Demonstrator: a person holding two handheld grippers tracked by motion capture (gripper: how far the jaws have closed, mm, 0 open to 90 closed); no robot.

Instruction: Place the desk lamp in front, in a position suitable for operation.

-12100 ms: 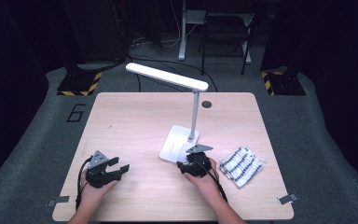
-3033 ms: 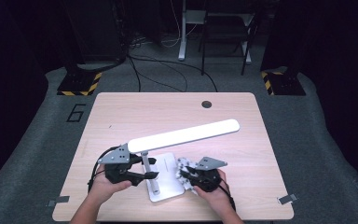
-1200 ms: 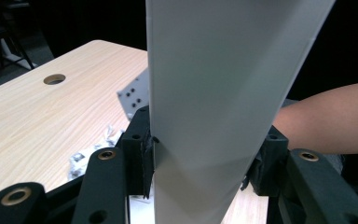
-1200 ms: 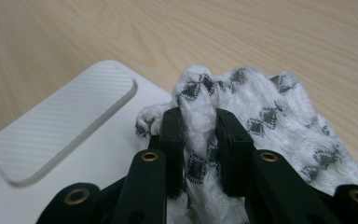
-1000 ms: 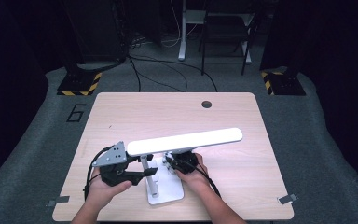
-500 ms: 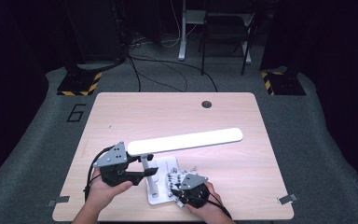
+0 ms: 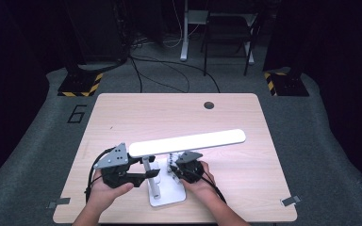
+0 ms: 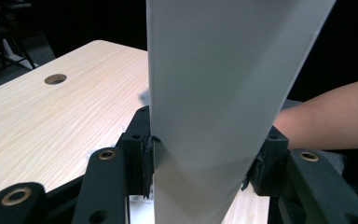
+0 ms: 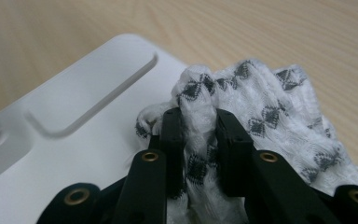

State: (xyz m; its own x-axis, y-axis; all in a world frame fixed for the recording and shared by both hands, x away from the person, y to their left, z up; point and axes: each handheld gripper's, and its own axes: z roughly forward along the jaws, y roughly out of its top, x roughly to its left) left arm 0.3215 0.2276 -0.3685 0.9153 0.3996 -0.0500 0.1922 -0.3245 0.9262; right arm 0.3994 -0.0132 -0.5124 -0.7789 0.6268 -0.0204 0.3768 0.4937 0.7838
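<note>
White lamp head (image 8: 223, 93) is clamped in the left tool (image 8: 205, 172); the right tool (image 9: 200, 140) pinches a patterned cloth (image 9: 270, 102).

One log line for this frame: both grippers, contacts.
left gripper: shut on lamp head | right gripper: shut on cloth | cloth on lamp base

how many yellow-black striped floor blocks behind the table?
2: one striped block beyond the table's far-left corner, the other beyond its far-right corner. More may sit hidden in the dark.

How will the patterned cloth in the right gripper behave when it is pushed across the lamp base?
Probably floppy: the cloth bunches in folds between the right gripper jaws. It looks thin and light, so it should drag easily. It may slide readily on the smooth white lamp base.
</note>
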